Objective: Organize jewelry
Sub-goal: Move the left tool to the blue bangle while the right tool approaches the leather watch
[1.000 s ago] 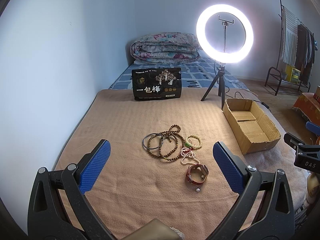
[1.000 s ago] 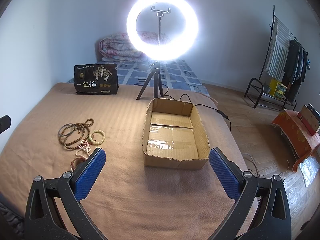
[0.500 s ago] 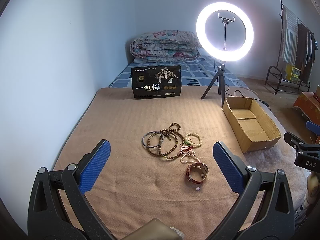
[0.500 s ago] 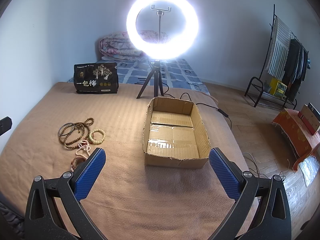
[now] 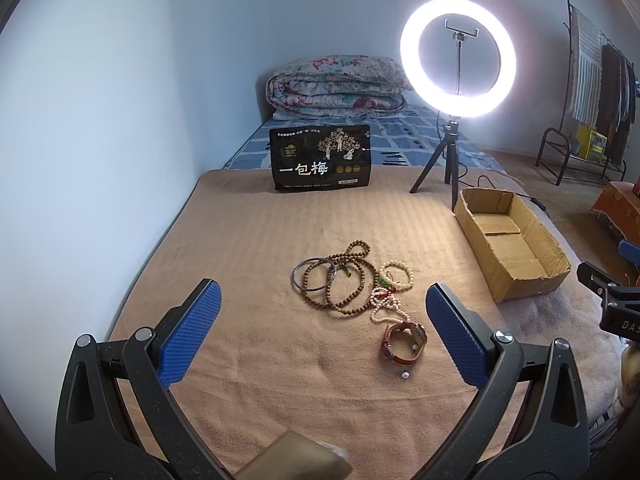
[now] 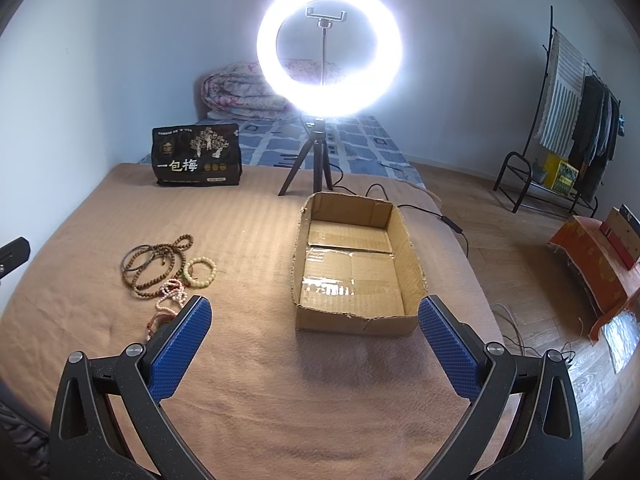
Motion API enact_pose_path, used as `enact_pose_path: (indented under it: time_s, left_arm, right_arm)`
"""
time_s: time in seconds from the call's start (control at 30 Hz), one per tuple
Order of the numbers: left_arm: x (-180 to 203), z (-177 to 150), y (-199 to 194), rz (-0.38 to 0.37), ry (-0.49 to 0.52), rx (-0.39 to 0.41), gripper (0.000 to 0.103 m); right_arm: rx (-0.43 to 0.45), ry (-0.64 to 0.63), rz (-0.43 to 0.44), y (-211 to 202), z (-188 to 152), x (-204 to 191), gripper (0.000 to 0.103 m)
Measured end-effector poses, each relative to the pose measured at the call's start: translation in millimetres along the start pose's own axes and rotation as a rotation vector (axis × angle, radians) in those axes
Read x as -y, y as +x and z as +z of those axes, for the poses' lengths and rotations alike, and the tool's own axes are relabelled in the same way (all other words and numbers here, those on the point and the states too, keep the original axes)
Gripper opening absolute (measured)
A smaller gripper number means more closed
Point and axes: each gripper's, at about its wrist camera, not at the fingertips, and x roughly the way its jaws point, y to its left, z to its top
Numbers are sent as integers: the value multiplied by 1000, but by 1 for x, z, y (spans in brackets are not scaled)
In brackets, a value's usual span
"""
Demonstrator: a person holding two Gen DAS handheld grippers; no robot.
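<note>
A jewelry pile lies on the tan blanket (image 5: 248,240): a long brown bead strand (image 5: 348,280), a dark bangle (image 5: 314,280), a pale bead bracelet (image 5: 400,276), a pink-white bead string (image 5: 384,306), a red-strapped watch (image 5: 404,346) and a loose pearl (image 5: 405,376). My left gripper (image 5: 320,336) hovers open just short of the pile, nothing between its fingers. In the right wrist view the brown bead strand (image 6: 160,268) lies left of an empty cardboard box (image 6: 356,268). My right gripper (image 6: 316,352) stands open in front of that box.
A lit ring light on a tripod (image 6: 320,160) stands behind the box, its cable (image 6: 448,220) trailing right. A black printed pouch (image 5: 320,158) stands at the blanket's far edge, with folded quilts (image 5: 336,88) beyond. A clothes rack (image 6: 568,120) stands on the wooden floor at right.
Both views have shifted only slightly; the left gripper has tipped a little, so the jewelry sits a touch higher in its view. Nothing was taken hold of.
</note>
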Motion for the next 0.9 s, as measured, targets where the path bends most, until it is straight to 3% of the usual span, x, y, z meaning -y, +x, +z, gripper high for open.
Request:
enact_pose_path:
  time_s: [0.17,0.47,0.63,0.8,0.9]
  left_arm:
    - [-10,1,11,22,3,-34,103]
    - [-33,-4,48,15,-35,-158,103]
    - [-41,-8,65,-5,-63,-209,96]
    - [-37,-8,88,-32,-8,-252,84]
    - [-33,-5,105,-94,21,-292,84]
  right_arm:
    - [-7,-32,21,6,1,-11,103]
    - [-109,-76,174,42,-7,-34,102]
    - [-172,-55,236,60,-7,-38,102]
    - [-236,-56,280,78,-3,-44,96]
    - [-286,-52,316,93,-4,-51,94]
